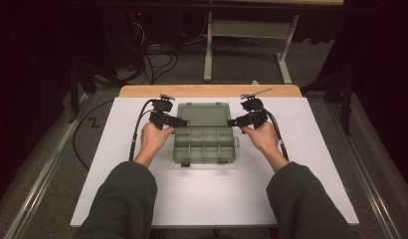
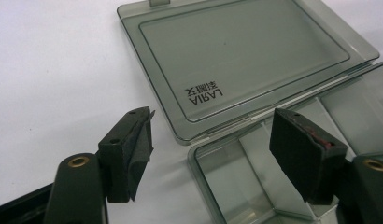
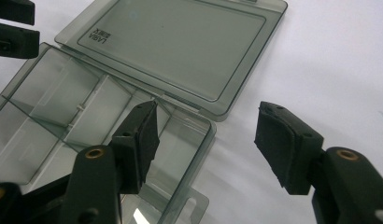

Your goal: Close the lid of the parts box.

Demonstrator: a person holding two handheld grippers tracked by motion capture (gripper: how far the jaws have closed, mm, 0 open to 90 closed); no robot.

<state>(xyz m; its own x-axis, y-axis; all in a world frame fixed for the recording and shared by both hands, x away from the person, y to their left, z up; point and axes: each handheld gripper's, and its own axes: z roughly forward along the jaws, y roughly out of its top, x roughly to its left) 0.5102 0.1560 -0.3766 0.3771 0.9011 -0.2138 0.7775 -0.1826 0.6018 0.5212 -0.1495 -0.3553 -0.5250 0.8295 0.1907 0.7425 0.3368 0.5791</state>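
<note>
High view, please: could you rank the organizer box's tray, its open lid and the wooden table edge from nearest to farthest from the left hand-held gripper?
From the left hand-held gripper:
1. Tray, right beside it.
2. Open lid, just beyond.
3. Wooden table edge, at the far side.

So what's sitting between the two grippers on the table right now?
In the high view, the clear plastic organizer box lies between the left gripper and the right gripper, its lid folded open flat on the white table.
</note>
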